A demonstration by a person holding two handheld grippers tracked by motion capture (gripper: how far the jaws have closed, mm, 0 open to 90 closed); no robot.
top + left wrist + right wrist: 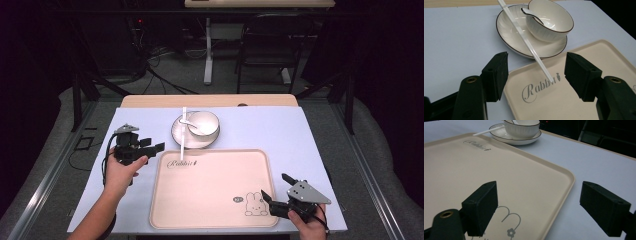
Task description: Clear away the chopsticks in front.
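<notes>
A beige tray [210, 190] printed "Rabbit" and a bunny lies on the pale blue cloth. Behind it a white plate [177, 134] carries a white bowl [205, 122] with a spoon [189, 122] in it. White chopsticks [183, 135] lie across the plate with their tips over the tray's far edge. My left gripper [152, 145] hovers open just left of that edge, and in its own view the chopsticks [524, 37] run down between its jaws [536, 58]. My right gripper [275, 185] stands open at the tray's near right corner [539, 186], jaws either side of the rim.
The blue cloth [300, 135] covers most of the wooden table [150, 100], with bare cloth to the left and right of the tray. On the floor behind the table are a chair [270, 50], a desk leg [208, 55] and cables [150, 65].
</notes>
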